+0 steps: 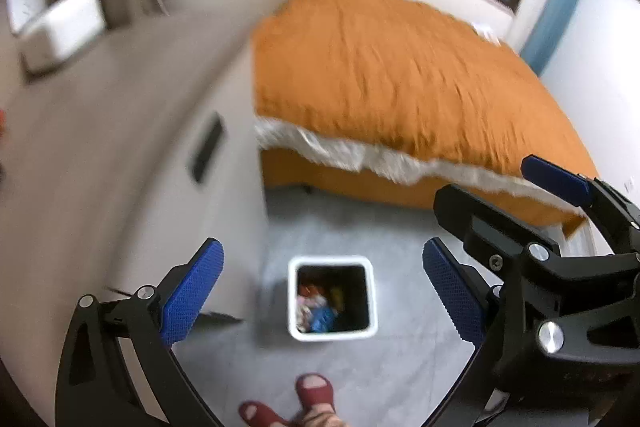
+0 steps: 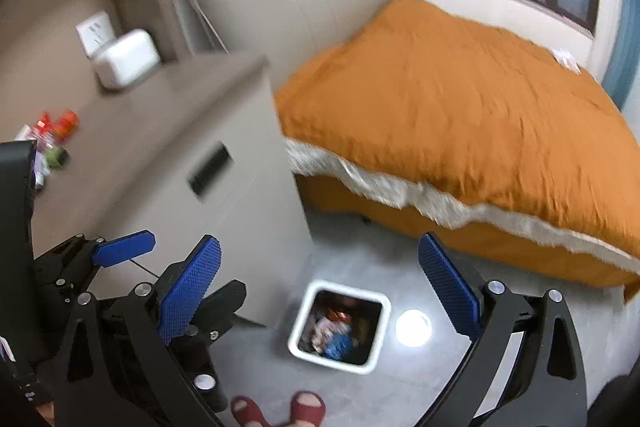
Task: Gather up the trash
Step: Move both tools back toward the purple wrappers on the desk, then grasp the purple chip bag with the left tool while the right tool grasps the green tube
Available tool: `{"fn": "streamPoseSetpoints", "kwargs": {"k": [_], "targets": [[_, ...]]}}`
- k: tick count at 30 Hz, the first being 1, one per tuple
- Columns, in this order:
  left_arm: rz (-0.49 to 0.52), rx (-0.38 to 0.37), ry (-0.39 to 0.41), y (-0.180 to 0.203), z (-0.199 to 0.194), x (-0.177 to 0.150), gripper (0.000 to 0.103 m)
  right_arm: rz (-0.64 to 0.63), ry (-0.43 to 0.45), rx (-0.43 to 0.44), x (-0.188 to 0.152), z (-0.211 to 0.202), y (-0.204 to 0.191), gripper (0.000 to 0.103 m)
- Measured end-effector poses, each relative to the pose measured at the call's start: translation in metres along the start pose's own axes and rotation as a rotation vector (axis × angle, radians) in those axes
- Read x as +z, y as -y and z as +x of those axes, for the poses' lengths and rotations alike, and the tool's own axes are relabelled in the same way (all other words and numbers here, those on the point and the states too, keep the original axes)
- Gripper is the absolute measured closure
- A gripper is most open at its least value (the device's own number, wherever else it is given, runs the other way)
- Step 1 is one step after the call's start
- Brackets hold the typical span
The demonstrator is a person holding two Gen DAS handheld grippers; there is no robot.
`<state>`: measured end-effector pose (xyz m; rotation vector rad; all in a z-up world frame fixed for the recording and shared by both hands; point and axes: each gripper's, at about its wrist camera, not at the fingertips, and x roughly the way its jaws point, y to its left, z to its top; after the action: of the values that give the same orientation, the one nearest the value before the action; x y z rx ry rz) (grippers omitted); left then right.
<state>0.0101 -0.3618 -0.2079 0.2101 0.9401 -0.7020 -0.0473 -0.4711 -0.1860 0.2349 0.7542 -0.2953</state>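
Note:
A white square trash bin (image 1: 332,336) stands on the grey floor beside the nightstand, with colourful wrappers inside it. My left gripper (image 1: 322,293) hangs open and empty above the bin. My right gripper (image 2: 320,287) is also open and empty above the bin (image 2: 382,327). In the left wrist view the right gripper (image 1: 500,191) shows at the right edge, close beside the left one. Red, orange and green trash (image 2: 54,137) lies on the nightstand top at far left. A blue pad (image 2: 124,247) of the left gripper shows low on the left.
The beige nightstand (image 2: 224,131) carries a white box (image 2: 124,59) near a wall socket. A bed with an orange cover (image 2: 460,115) fills the right. A person's feet in red slippers (image 1: 316,391) stand just in front of the bin. A lamp reflection (image 2: 414,327) shines on the floor.

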Motion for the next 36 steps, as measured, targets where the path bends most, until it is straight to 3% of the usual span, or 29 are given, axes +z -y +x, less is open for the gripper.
{"fn": "streamPoseSetpoints", "kwargs": {"k": [9,15,19,28,31,36], "targets": [[-0.086,0.150,0.132,-0.067,-0.071,0.021,0.005,-0.058,0.131,0.197,0.050,-0.026,-0.069,0.005],[-0.167,0.285,0.197,-0.127,-0.108,0.017,0.005,-0.265,0.167,0.297,0.078,-0.031,-0.142,0.005],[-0.207,0.389,0.190,-0.167,-0.114,0.010,0.005,-0.328,0.175,0.391,0.085,-0.029,-0.178,0.005],[-0.339,0.614,0.184,-0.274,-0.137,-0.004,0.005,-0.446,0.157,0.470,0.090,0.009,-0.255,0.005],[-0.355,0.637,0.160,-0.305,-0.133,-0.009,0.005,-0.478,0.142,0.463,0.090,0.026,-0.276,0.005],[-0.405,0.556,0.132,-0.339,-0.124,-0.013,0.005,-0.527,0.086,0.453,0.090,0.053,-0.301,0.005]]}}
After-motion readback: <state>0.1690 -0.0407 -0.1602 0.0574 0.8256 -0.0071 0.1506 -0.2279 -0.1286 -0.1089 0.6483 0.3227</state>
